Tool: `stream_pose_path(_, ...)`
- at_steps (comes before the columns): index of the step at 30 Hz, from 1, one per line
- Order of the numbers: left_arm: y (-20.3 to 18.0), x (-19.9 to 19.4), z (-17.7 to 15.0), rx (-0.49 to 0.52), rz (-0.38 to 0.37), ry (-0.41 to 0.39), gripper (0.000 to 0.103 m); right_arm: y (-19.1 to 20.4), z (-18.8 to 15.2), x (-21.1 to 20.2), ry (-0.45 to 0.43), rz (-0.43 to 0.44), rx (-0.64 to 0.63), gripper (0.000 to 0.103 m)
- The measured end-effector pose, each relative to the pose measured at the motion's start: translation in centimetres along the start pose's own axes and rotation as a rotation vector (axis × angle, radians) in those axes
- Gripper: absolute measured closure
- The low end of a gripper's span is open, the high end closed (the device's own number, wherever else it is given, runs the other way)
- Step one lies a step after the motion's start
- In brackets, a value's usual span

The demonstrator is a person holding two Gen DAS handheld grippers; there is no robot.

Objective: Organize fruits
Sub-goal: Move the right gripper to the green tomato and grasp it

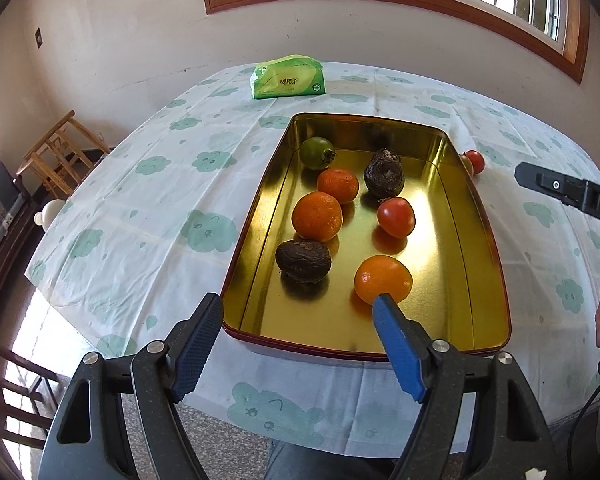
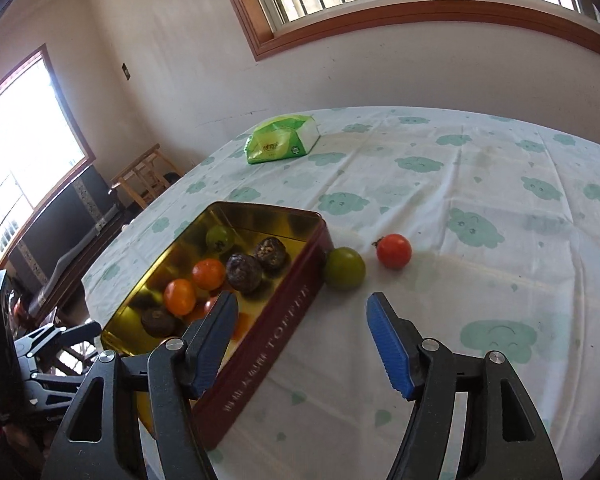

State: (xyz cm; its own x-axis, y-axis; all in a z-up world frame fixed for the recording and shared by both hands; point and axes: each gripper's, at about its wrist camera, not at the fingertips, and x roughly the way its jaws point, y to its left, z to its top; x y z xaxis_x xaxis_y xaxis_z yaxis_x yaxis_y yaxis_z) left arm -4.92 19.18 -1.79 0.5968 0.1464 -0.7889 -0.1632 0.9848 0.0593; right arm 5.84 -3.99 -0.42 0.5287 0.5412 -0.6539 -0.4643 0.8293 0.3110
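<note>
The left gripper (image 1: 298, 304) hangs over the tin's (image 1: 496, 264) near rim at 6 o'clock, fingers wide with nothing between them. Its view shows the whole floor: oranges, dark fruits, a red tomato (image 1: 396, 217). Only the right view shows the green tomato (image 2: 345, 268) against the tin's outer wall at 12 o'clock of the right gripper (image 2: 300, 306), whose wide, empty fingers hide part of the fruit.

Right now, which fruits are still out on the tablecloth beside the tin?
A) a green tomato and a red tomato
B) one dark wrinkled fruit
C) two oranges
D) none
A: the right wrist view shows a green tomato against the tin's outer wall and a red tomato just beyond it, both on the tablecloth.
</note>
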Motion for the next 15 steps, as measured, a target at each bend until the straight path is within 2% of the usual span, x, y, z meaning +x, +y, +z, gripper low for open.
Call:
stream_pose_path(8,-1.9,-1.3,1.3,0.065,0.002,-0.047,0.029,-6.2,-3.8,-2.5,0.034,-0.163,0.021,0.035)
stream_pose_path(11,-2.7,-1.5,1.9,0.067,-0.011,-0.047,0.029,-8.0,-3.8,-3.4,0.021,-0.141,0.059,0.035)
stream_pose_path(15,-4.1,-1.5,1.8,0.089,-0.023,-0.038,0.028,-6.2,-2.5,-3.0,0.009,-0.048,-0.038,0.035)
